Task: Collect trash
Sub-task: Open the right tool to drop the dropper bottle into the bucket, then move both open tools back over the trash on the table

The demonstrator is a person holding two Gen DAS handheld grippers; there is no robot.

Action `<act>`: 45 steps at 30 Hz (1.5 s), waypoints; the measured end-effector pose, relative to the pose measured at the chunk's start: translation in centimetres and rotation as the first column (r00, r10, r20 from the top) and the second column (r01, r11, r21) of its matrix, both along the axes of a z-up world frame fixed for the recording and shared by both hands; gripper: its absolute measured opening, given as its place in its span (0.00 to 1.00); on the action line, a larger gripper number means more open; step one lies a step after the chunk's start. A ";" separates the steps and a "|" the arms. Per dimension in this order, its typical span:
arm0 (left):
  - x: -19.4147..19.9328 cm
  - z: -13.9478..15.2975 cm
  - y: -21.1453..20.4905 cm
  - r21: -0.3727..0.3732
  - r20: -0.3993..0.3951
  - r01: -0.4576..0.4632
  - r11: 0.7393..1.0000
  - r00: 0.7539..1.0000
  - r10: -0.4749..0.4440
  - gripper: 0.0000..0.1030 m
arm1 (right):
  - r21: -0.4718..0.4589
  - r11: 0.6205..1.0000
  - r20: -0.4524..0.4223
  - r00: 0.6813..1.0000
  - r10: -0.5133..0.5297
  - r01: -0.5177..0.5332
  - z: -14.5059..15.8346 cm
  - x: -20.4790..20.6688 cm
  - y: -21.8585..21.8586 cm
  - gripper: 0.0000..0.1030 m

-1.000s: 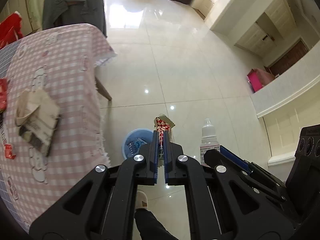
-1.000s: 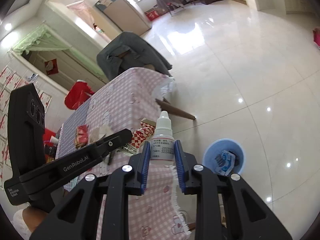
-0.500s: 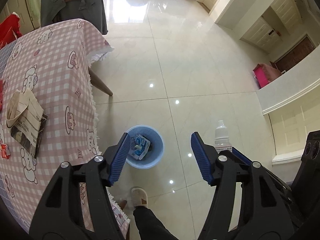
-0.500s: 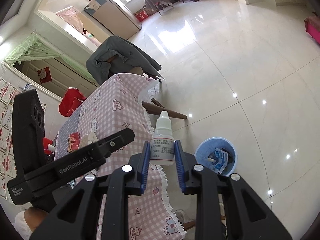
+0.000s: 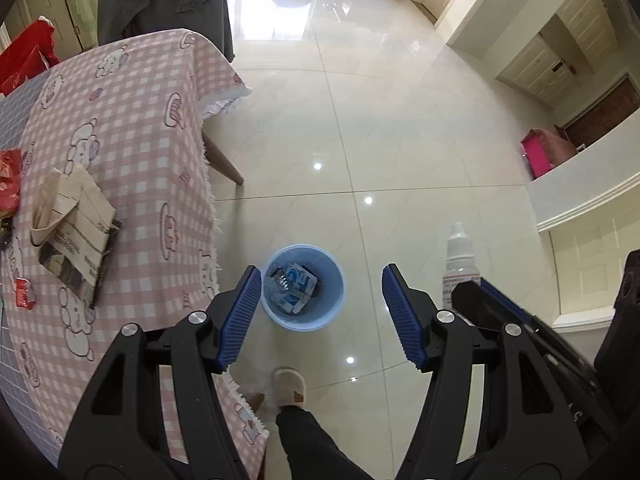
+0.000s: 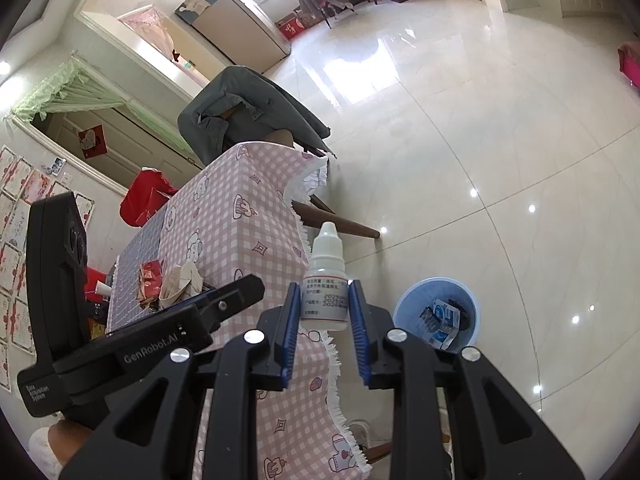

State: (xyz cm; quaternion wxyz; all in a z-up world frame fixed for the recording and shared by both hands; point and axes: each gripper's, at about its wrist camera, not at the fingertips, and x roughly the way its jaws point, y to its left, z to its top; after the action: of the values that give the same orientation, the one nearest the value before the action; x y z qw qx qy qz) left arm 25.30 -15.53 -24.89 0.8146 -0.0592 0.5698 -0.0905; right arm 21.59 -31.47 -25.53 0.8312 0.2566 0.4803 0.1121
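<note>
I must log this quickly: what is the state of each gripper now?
Left gripper: open, holding nothing, above the bin.
Right gripper: closed on the dropper bottle.

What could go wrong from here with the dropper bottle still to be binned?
1. The right gripper holds the dropper bottle above the tablecloth edge, not the blue bin; released here, it would likely miss.
2. The bin is small and sits on glossy floor tile; a bottle dropped from this height may bounce out or roll away.
3. The open left gripper hangs over the bin, so it could crowd the right gripper's approach.
</note>
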 end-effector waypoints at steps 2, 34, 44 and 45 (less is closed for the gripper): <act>-0.1 0.1 0.3 0.003 0.001 -0.003 1.000 1.000 0.003 0.61 | -0.005 1.000 0.006 1.000 0.003 -0.003 0.2 0.1 0.2 0.24; -4.9 3.4 11.8 0.033 0.074 -0.134 0.990 0.989 0.131 0.66 | -0.024 0.991 0.062 0.989 0.132 -0.131 3.5 -0.6 12.5 0.34; -8.2 3.1 23.2 0.053 0.073 -0.281 0.958 0.958 0.277 0.67 | -0.044 0.959 0.066 0.957 0.284 -0.281 3.8 -0.8 23.5 0.35; -8.7 2.9 24.5 0.058 0.071 -0.296 0.953 0.954 0.292 0.67 | -0.050 0.953 0.065 0.951 0.301 -0.298 3.7 -0.8 24.7 0.35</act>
State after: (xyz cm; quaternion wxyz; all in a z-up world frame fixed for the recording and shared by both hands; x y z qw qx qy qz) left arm 16.64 9.02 -21.97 0.8378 -0.1130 0.5319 0.0493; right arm 20.76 -6.79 -21.86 0.8261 0.1603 0.4857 0.2366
